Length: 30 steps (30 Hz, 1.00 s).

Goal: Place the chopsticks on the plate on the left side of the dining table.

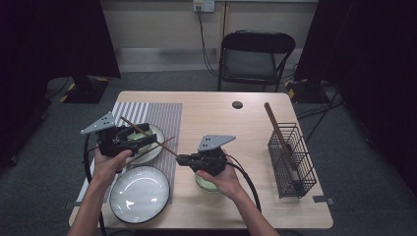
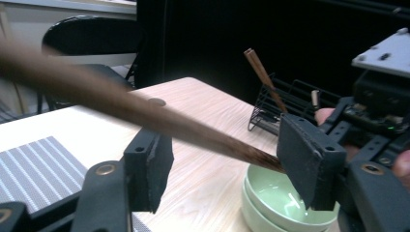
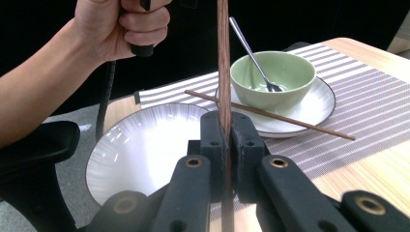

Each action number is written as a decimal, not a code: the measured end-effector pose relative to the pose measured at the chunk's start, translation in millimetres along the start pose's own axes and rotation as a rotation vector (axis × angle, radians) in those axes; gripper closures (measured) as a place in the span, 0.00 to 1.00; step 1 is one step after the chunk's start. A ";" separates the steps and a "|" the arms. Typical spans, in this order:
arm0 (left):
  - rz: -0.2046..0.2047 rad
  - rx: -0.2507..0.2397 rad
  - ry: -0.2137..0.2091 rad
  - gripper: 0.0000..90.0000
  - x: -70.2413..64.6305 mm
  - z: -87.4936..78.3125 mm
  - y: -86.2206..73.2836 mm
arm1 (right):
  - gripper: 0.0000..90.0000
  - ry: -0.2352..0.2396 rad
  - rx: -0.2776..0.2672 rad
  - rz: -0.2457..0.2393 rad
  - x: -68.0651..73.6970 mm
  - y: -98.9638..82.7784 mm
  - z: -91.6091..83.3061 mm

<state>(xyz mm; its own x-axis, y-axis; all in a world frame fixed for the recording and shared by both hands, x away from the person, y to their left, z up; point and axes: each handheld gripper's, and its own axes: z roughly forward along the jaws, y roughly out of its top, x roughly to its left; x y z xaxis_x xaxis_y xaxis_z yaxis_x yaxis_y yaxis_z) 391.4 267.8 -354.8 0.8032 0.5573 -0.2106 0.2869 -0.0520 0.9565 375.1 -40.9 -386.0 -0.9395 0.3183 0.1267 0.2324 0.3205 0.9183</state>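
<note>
A brown chopstick (image 3: 223, 58) stands pinched between the pads of my right gripper (image 3: 227, 133), which is shut on it. In the high view that chopstick (image 1: 157, 142) slants up-left from the right gripper (image 1: 181, 159) through my left gripper (image 1: 146, 139). In the left gripper view the same chopstick (image 2: 145, 113) passes between the open jaws of the left gripper (image 2: 232, 159), and its end is hidden behind the right-hand jaw. A second chopstick (image 3: 270, 115) lies across a white plate (image 3: 314, 113) that carries a green bowl (image 3: 273, 72) with a spoon (image 3: 249, 46).
A large dark-rimmed white plate (image 1: 139, 194) sits at the front left beside a striped placemat (image 1: 160, 115). Stacked green bowls (image 2: 275, 198) sit under the right hand. A wire basket (image 1: 291, 160) at the right holds another chopstick (image 1: 278, 130). A chair (image 1: 255, 54) stands behind the table.
</note>
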 end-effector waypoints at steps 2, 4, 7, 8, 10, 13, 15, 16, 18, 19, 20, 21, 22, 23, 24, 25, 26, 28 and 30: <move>0.001 0.008 -0.003 0.41 0.6 0.9 -0.6 | 0.96 -0.003 0.011 -0.005 0.2 -2.3 -4.0; 0.000 0.009 0.001 0.40 1.1 1.3 -0.7 | 0.96 -0.003 0.021 -0.008 0.1 -3.9 -6.1; -0.015 -0.002 0.006 0.40 4.2 0.0 -1.1 | 0.96 -0.009 0.048 -0.016 -1.2 -3.9 -10.7; -0.015 -0.002 0.006 0.40 4.2 0.0 -1.1 | 0.96 -0.009 0.048 -0.016 -1.2 -3.9 -10.7; -0.015 -0.004 0.015 0.38 4.9 -0.9 -1.2 | 0.96 -0.009 0.046 -0.014 -1.4 -6.2 -15.3; -0.009 0.006 0.021 0.34 6.5 0.1 -2.4 | 0.96 -0.006 0.052 -0.008 -1.1 -10.6 -18.7; -0.013 0.012 0.023 0.33 7.8 1.1 -3.3 | 0.96 -0.007 0.053 -0.002 -2.1 -13.3 -20.6; -0.013 0.012 0.023 0.33 7.8 1.1 -3.3 | 0.96 -0.007 0.053 -0.002 -2.1 -13.3 -20.6; -0.018 0.011 0.025 0.32 9.0 2.1 -4.2 | 0.96 -0.006 0.052 0.004 -2.8 -14.7 -21.1; -0.016 0.021 0.034 0.31 9.7 1.8 -4.8 | 0.96 -0.008 0.051 0.002 -3.3 -14.8 -21.5; -0.017 0.031 0.054 0.30 10.4 1.5 -5.4 | 0.96 -0.008 0.052 0.001 -3.6 -14.8 -21.7; -0.017 0.031 0.054 0.28 10.4 1.5 -5.4 | 0.96 -0.008 0.052 0.001 -3.6 -14.8 -21.7; -0.013 0.037 0.061 0.28 11.2 1.1 -5.4 | 0.96 -0.009 0.051 0.004 -4.6 -15.0 -22.0; -0.017 0.041 0.063 0.27 11.8 0.9 -5.7 | 0.96 -0.009 0.052 0.003 -4.8 -15.1 -22.1; -0.017 0.041 0.063 0.27 11.8 0.9 -5.7 | 0.96 -0.009 0.052 0.003 -4.8 -15.1 -22.1; -0.016 0.042 0.069 0.27 13.2 0.5 -6.6 | 0.96 -0.011 0.052 0.003 -5.2 -15.0 -22.9; -0.020 0.042 0.074 0.27 13.7 0.2 -6.8 | 0.96 -0.012 0.052 0.002 -5.5 -15.0 -23.2; -0.021 0.041 0.081 0.27 15.6 -0.9 -7.2 | 0.96 -0.014 0.049 0.007 -6.8 -14.9 -24.5; -0.023 0.038 0.090 0.27 16.4 -1.8 -7.5 | 0.96 -0.018 0.047 0.013 -8.0 -15.2 -26.0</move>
<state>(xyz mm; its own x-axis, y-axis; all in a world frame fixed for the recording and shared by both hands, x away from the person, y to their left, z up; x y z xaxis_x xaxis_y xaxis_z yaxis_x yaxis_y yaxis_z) 401.5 278.8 -365.1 0.7464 0.6307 -0.2123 0.3259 -0.0682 0.9429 372.6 -71.5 -391.2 -0.9319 0.3383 0.1311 0.2561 0.3575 0.8981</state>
